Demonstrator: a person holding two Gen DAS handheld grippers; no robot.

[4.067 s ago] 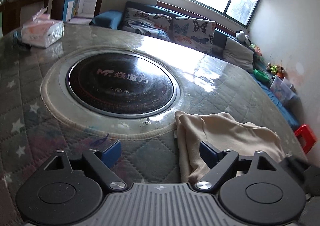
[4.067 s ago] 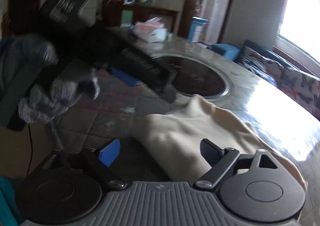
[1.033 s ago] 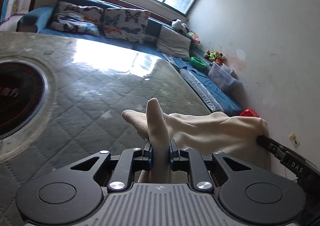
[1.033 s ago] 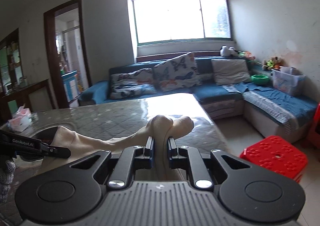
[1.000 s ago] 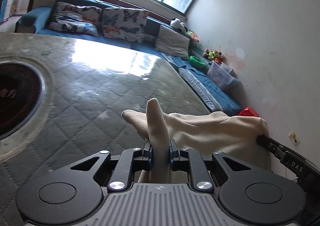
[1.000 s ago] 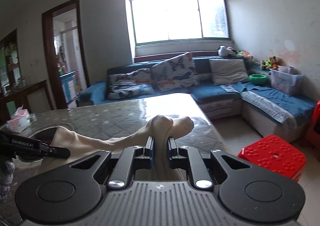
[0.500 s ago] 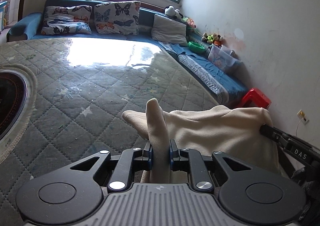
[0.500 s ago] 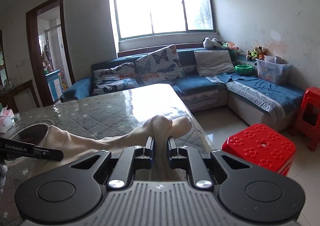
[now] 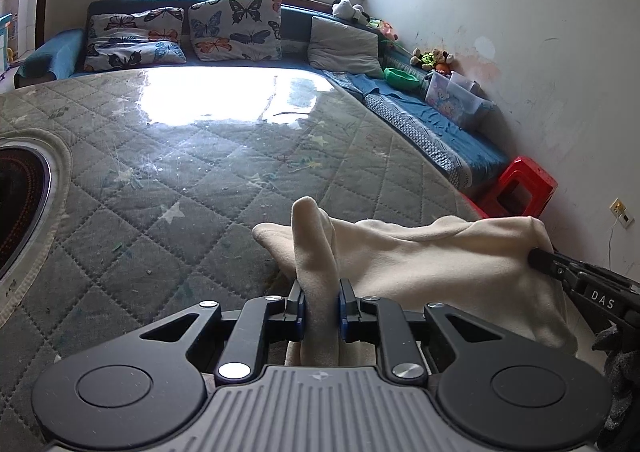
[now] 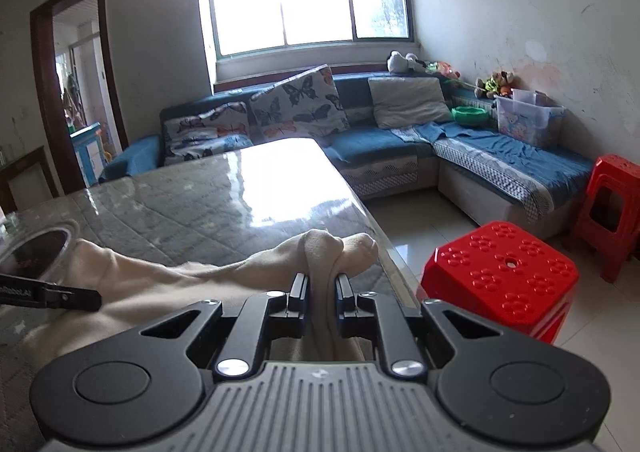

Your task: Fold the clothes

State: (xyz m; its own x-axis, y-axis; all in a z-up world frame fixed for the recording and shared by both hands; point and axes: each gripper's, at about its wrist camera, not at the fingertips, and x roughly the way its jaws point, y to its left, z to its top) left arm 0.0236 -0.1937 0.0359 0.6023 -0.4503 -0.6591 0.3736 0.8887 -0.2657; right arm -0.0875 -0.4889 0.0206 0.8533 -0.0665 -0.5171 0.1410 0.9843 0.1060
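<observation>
- Where the left gripper (image 9: 319, 304) closes its two blue-padded fingers, a fold of the cream garment (image 9: 420, 252) is pinched between them and stands up past the tips as a narrow upright flap.
- The right gripper (image 10: 320, 292) is likewise clamped on a bunch of the same garment (image 10: 168, 280), the cloth bulging in two rounded lumps just beyond its fingertips.
- In the left wrist view the right gripper shows at the far right edge, its black tip (image 9: 538, 256) buried in the garment's other corner; in the right wrist view the left gripper's tip (image 10: 80, 298) reaches in from the left edge against the cloth.
- The garment stretches between the two grippers, sagging in soft folds over the near edge of the table (image 9: 200, 180), whose quilted grey-green cover lies under a glossy sheet that reflects the window.
- A round dark cooktop (image 9: 20, 208) is sunk in the table at the left, ringed by a pale border.
- Beyond the table a blue corner sofa (image 10: 480, 156) carries butterfly-print cushions (image 10: 296, 104) and a plain grey cushion (image 10: 408, 100).
- On the sofa's right arm sits a green basin (image 10: 470, 116); what is in it cannot be made out.
- Beside it stands a clear plastic storage box (image 10: 528, 120) with a printed picture on its side, its contents unclear, and soft toys (image 10: 494, 84) sit just behind it.
- Two red plastic stools (image 10: 500, 276) stand on the tiled floor right of the table, one near, one taller against the wall.
</observation>
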